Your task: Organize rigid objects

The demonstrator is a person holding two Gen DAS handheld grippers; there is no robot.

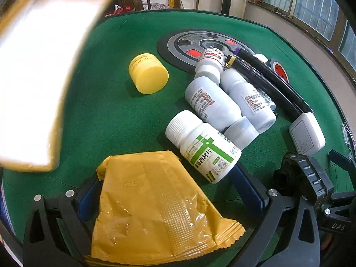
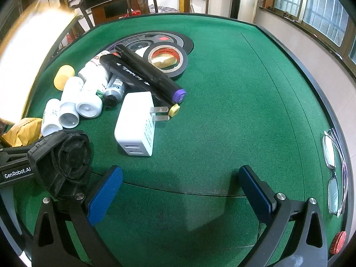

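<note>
At the far left of the left wrist view a blurred white-and-tan box (image 1: 37,75) fills the edge, too smeared to read. Below it the left tongs (image 1: 169,202) are spread wide around a crinkled yellow packet (image 1: 155,209); the blue pads (image 1: 247,189) sit at the packet's sides, but the view does not show whether they press on it. Further out on the green table (image 1: 106,111) a yellow jar (image 1: 148,73) lies on its side, apart from the rest. To its right is a heap of white bottles lying down: one with a green label (image 1: 204,146) just beyond the packet, and three plainer ones (image 1: 213,102) touching each other behind it.

In the right wrist view two black markers (image 2: 142,73) lie across the heap, one with a purple cap, one with a yellow. A white plug adapter (image 2: 135,124) lies just beside them, its prongs close to the yellow cap. A roll of black tape (image 2: 166,57) sits behind the markers. The right tongs (image 2: 180,191) are wide open over bare felt, holding nothing. A pair of glasses (image 2: 333,169) lies at the table's right rim.
</note>
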